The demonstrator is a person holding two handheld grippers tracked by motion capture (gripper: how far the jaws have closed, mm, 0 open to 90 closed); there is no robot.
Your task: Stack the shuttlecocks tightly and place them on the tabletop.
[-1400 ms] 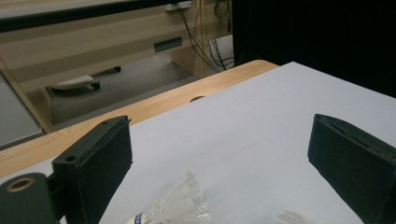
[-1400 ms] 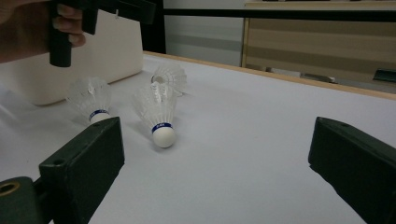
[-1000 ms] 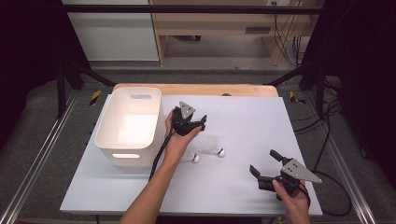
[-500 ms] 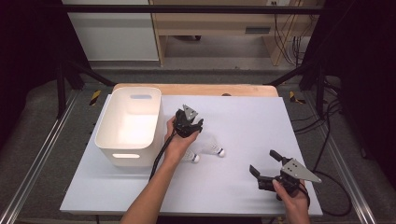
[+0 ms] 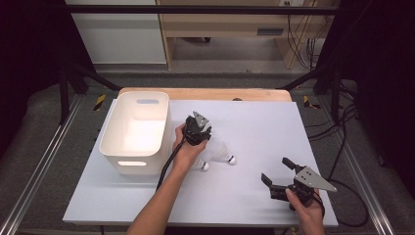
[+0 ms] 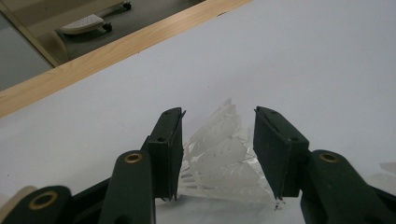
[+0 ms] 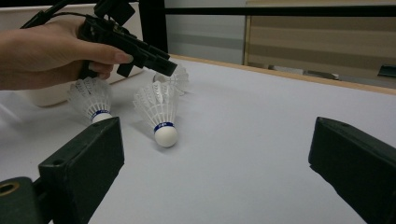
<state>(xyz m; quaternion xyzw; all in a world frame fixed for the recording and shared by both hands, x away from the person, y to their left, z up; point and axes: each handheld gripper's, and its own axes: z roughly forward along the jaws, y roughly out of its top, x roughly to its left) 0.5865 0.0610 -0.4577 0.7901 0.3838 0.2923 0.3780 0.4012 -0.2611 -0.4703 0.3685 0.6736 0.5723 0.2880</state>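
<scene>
Left gripper (image 6: 217,154), seen along its own jaws: the two black jaws have just been closing and now bracket the feather skirt of a white shuttlecock (image 6: 224,158), the left pad at the skirt's edge, the right pad with a thin sliver of table between it and the feathers — not yet a firm pinch, so far as this view tells. The shuttlecock sits squarely between the jaws in the lower centre of that frame, its long axis running toward the camera, wide feather end up and away, cork end hidden below the frame edge. In the right gripper view this same gripper (image 7: 161,65) comes down from the upper left over the farthest of three shuttlecocks. Two more lie nearer: one (image 7: 159,114) at centre left with a blue band and round white cork pointing at the lens, another (image 7: 91,100) beside it under the hand. In the high view the left gripper (image 5: 198,129) sits at mid-frame, just right of the white bin (image 5: 134,129) — the likely drop point. The right gripper (image 5: 281,178) rests at lower right, jaws wide apart and empty, well clear of the shuttlecocks. The left hand is plainly nearer; the coming move turns on closing across the skirt without crushing it. The feathers look thin, translucent and easily bent.
</scene>
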